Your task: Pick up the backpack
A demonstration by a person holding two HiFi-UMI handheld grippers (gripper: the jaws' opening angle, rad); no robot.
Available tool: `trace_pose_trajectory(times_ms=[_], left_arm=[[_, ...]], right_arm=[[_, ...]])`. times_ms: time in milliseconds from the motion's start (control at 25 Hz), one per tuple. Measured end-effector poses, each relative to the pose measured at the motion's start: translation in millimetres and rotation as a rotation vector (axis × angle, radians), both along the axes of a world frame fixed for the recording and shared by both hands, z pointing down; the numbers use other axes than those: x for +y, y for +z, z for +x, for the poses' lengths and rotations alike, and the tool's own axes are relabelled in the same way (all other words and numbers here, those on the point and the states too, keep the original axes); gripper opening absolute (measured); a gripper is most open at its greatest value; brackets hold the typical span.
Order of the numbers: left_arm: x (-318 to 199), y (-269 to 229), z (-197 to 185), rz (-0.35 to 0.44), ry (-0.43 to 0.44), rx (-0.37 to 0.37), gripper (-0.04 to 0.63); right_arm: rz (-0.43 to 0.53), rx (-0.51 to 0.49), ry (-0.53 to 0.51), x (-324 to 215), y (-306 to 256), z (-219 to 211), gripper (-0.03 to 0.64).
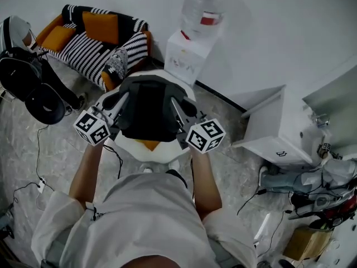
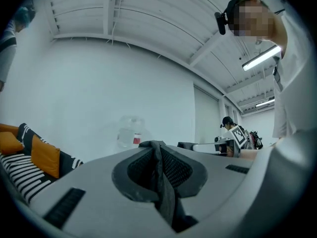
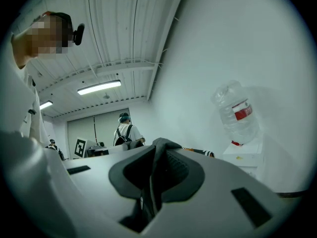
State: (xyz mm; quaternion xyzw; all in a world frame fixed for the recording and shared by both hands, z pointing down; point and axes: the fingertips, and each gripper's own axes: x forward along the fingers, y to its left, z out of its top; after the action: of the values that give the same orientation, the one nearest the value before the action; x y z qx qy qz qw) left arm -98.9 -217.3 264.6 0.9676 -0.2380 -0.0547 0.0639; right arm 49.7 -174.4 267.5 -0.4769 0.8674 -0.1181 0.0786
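The black backpack (image 1: 146,111) hangs in front of me between both grippers, above a white stand (image 1: 146,151). My left gripper (image 1: 119,101) grips its left side and my right gripper (image 1: 179,108) its right side. In the left gripper view the jaws of the left gripper (image 2: 159,167) are shut on a dark strap (image 2: 166,195) that runs between them. In the right gripper view the right gripper (image 3: 154,175) pinches a strap (image 3: 151,192) the same way. Most of the backpack is hidden in both gripper views.
A striped sofa (image 1: 95,38) with orange cushions stands at the back left. Behind the backpack is a water bottle (image 1: 202,7) on its white dispenser (image 1: 187,57). A white cabinet (image 1: 279,130) is to the right, black chairs (image 1: 28,82) to the left, and cables (image 1: 33,183) lie on the floor.
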Motion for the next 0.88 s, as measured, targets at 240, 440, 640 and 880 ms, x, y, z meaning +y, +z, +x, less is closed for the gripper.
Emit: trace_pose_trajectory(times_ms=[240,440,640,880], left_arm=[[3,-10,-10,0.001,0.012,0.021,0.034],[9,-17,-8,0.021,0.024,0.015,0.034],[25,-19,-15,0.038,0.018,0.023,0.034],[33,-31,-4,0.044,-0.006,0.029,0.034]], right_arm=[[0.023,0.005,0.019,5,-11,-11,0.037],[0.030,-0.022,0.006,9,-15,-8,0.037],[0.052,-0.016,-0.014,26,-17,-16,0.037],[0.065,-0.005,-0.050,30,-32,-2,0.037]])
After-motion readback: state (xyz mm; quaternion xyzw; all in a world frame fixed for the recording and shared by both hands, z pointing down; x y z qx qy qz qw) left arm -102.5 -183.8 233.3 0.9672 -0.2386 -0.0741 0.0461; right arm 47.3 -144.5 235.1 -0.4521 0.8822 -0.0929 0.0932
